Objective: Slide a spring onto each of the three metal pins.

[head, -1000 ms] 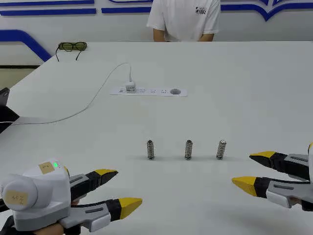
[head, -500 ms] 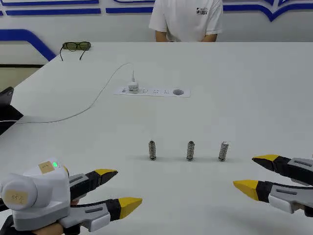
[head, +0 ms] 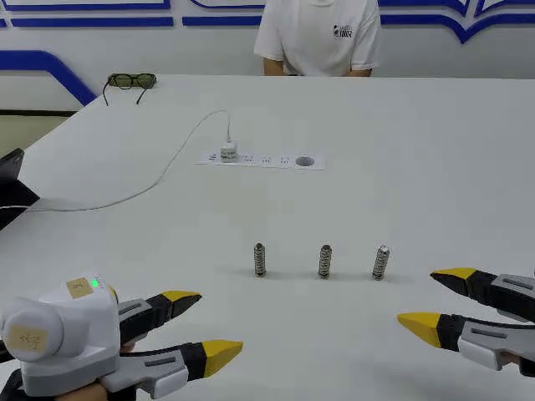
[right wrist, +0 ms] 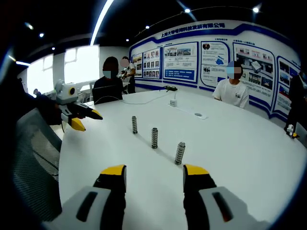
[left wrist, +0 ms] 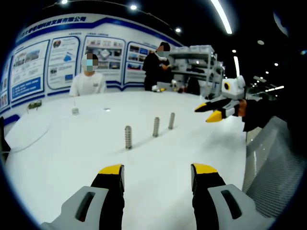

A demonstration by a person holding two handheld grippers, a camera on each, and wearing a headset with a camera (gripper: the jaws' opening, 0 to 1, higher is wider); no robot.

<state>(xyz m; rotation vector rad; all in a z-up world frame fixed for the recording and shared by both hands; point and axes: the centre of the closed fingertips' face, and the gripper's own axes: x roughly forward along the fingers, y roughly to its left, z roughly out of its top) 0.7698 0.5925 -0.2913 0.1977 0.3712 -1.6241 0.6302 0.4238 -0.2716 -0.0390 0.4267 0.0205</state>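
Observation:
Three metal pins stand upright in a row on the white table, each with a spring coiled around it: the left pin (head: 259, 259), the middle pin (head: 324, 261) and the right pin (head: 380, 261). They also appear in the left gripper view as pins (left wrist: 128, 137), (left wrist: 156, 126), (left wrist: 171, 120), and in the right gripper view as pins (right wrist: 135, 124), (right wrist: 154, 137), (right wrist: 180, 153). My left gripper (head: 201, 326) hovers open at the near left, holding nothing. My right gripper (head: 436, 302) hovers open at the near right, also holding nothing.
A white power strip (head: 259, 159) with a plugged cable (head: 159, 175) lies behind the pins. Dark glasses (head: 129, 81) rest at the far left. A person in a white shirt (head: 316, 38) sits at the far edge. A dark object (head: 10, 188) sits at the left edge.
The head view has shifted slightly, so the whole scene sits a little lower and to the right. The right gripper sits slightly lower in the picture; the left gripper stays put.

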